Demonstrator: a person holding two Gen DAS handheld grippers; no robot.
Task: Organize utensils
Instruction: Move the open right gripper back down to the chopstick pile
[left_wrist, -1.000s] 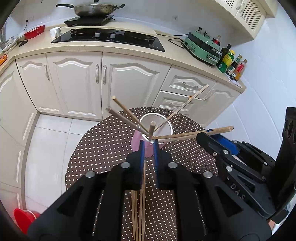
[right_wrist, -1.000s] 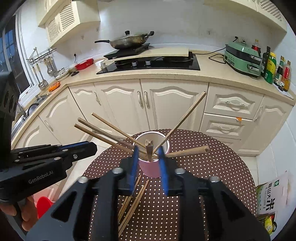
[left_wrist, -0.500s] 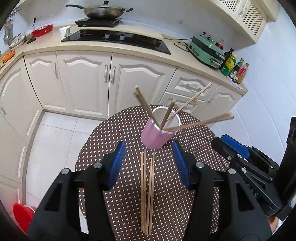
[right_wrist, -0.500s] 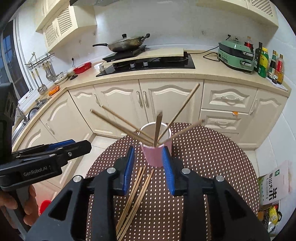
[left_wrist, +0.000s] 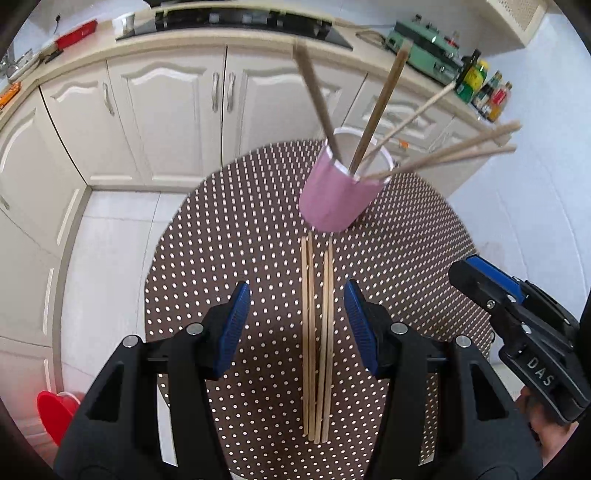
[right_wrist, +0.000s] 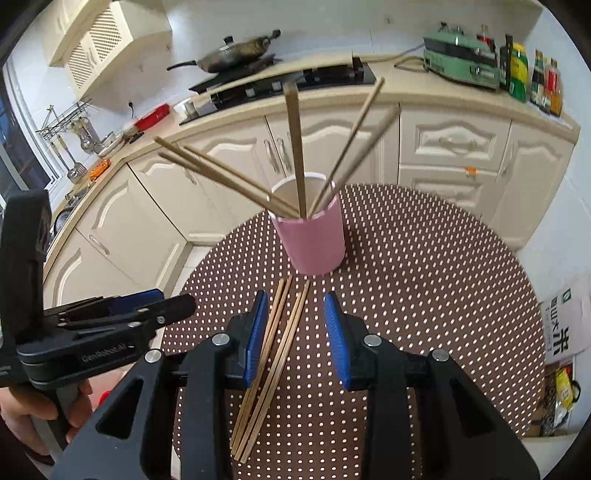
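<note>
A: Where do things stand?
B: Six chopsticks lean in the pink cup (left_wrist: 334, 199) at upper centre; four loose chopsticks (left_wrist: 317, 332) lie on the dotted tabletop (left_wrist: 229, 258) below it.
A: And the grippers?
B: Left gripper (left_wrist: 297, 325) and right gripper (right_wrist: 297, 332) both hover with jaws apart, empty. Next, likely lower and pinch one loose stick.

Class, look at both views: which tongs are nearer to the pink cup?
Hard to call. Left tongs and right tongs both hang open over the loose chopsticks, short of the pink cup.
</note>
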